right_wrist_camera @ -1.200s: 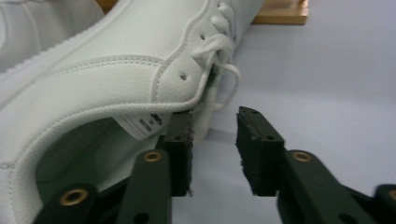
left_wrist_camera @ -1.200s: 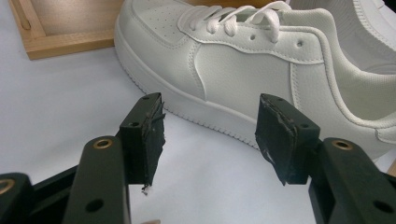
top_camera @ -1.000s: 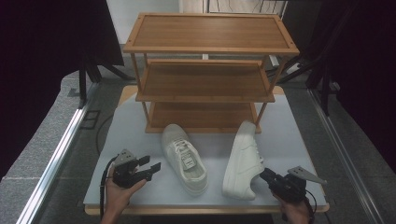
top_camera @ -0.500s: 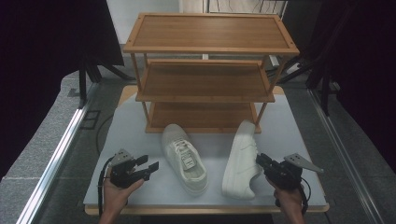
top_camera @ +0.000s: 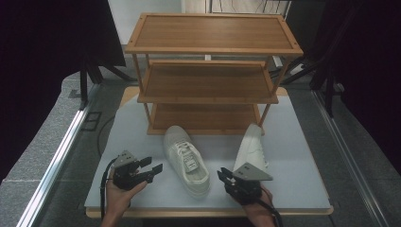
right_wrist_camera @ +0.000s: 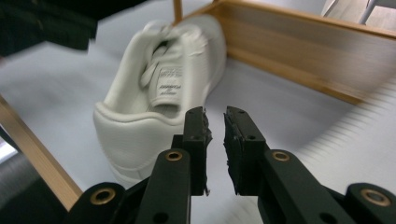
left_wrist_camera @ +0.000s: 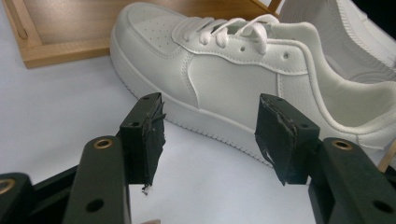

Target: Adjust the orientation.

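Observation:
Two white sneakers lie on the grey table (top_camera: 302, 161). One sneaker (top_camera: 187, 161) (left_wrist_camera: 210, 70) (right_wrist_camera: 159, 93) stands upright with its heel toward me. The other sneaker (top_camera: 250, 144) (left_wrist_camera: 336, 42) lies on its side to the right. My left gripper (top_camera: 153, 164) (left_wrist_camera: 210, 126) is open, aimed at the upright shoe's side, with nothing between its pads. My right gripper (top_camera: 223, 175) (right_wrist_camera: 215, 135) sits near the front edge between the two heels. Its jaws have just been closing and now stand a narrow gap apart, empty.
A three-tier wooden shelf (top_camera: 208, 85) (right_wrist_camera: 299, 46) (left_wrist_camera: 60, 28) stands at the back of the table, with the shoes' toes close to its bottom tier. Grey floor and metal rails flank the table on both sides.
My right gripper has swung left from behind the side-lying shoe's heel to the gap between the two shoes, and its jaws look narrower. The left gripper and both shoes have stayed put.

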### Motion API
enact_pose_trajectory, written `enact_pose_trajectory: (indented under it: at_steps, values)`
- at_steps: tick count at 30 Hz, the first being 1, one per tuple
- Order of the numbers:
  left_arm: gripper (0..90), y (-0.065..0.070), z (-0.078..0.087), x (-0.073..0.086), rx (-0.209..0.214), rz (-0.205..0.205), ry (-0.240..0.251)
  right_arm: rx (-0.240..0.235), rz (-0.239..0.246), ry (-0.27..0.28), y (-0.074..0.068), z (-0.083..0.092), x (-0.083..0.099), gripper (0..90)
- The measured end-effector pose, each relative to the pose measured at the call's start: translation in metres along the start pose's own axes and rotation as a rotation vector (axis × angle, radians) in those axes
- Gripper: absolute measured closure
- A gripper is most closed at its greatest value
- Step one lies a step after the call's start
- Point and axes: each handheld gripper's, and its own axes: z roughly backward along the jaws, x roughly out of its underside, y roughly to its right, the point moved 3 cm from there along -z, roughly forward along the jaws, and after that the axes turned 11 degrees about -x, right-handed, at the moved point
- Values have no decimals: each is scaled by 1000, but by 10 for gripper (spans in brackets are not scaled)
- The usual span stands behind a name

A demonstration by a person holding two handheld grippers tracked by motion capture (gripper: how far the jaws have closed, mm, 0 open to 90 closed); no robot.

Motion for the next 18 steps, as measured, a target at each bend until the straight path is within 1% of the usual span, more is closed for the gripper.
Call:
enact_pose_trajectory:
  at_steps: [3, 5, 6, 7, 8, 9, 11, 13, 16, 18]
  values:
    - [419, -2, 3, -1, 2, 4, 11, 28, 14, -54, -6, -16, 0, 810]
    - [419, -4, 5, -2, 2, 10, 16, 26, 21, -82, -10, -23, 2, 825]
    - [419, -5, 6, -2, 3, 12, 18, 17, 24, -100, -15, -26, 4, 864]
    - [419, -5, 6, -3, 2, 15, 21, 35, 31, -102, -18, -28, 5, 881]
    - [420, -6, 7, -3, 2, 16, 21, 42, 31, -100, -21, -29, 5, 890]
    - [420, -6, 7, -3, 1, 16, 22, 37, 27, -99, -22, -29, 4, 890]
    - [420, -7, 8, -4, -1, 18, 24, 8, 14, -93, -28, -32, 4, 890]
    - [420, -7, 10, -4, 0, 17, 29, -3, 16, -94, -34, -36, 3, 890]
    - [419, -10, 12, -5, -7, 26, 37, -63, 22, -90, -48, -45, 0, 889]
    - [419, -14, 15, -6, -12, 33, 40, -102, 32, -86, -61, -55, -3, 887]
